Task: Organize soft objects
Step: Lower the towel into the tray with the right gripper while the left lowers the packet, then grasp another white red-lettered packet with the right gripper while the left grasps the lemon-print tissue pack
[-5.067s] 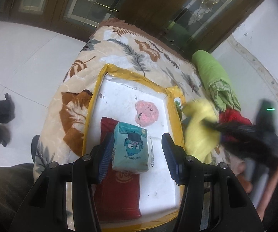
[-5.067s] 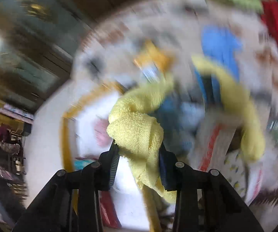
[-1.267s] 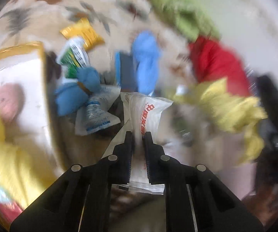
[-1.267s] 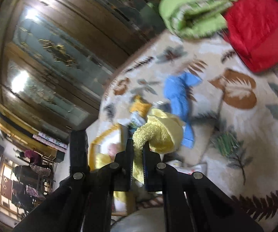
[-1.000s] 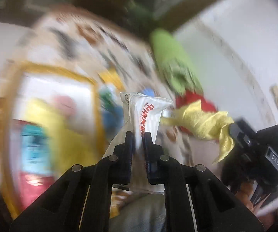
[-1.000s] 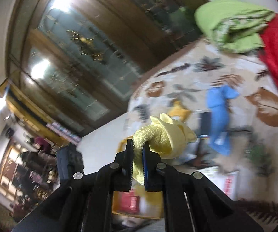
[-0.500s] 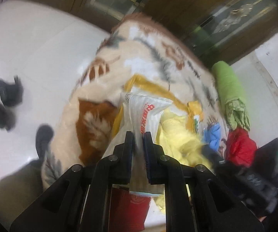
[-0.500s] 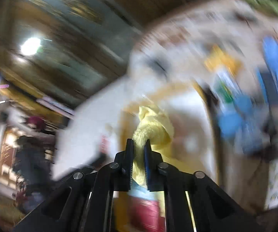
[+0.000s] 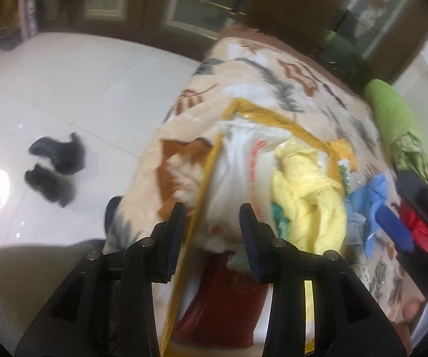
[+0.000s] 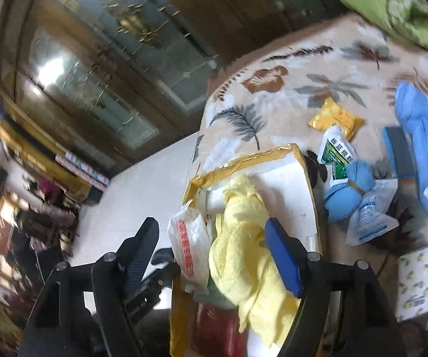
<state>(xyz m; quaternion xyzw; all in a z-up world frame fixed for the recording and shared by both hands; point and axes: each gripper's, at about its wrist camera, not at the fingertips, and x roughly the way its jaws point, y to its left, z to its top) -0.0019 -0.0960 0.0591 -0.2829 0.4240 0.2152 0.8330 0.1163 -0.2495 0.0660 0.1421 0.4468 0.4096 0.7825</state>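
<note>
Both our tools have just been opening: left tool [image 9: 212, 218] releases one white bag [image 9: 237, 178], right tool [image 10: 211, 248] one yellow towel [image 10: 243, 238], in one yellow-edged box [image 10: 243, 156].

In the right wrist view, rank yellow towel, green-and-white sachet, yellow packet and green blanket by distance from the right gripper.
1. yellow towel, between the open fingers of the right gripper.
2. green-and-white sachet, right of the tray.
3. yellow packet, just beyond it.
4. green blanket, far top right.

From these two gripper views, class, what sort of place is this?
Probably a room in a home: a leaf-patterned blanket covers the work surface, dark wooden glass-paned doors stand behind it, and a pair of black boots sits on the white tiled floor.
</note>
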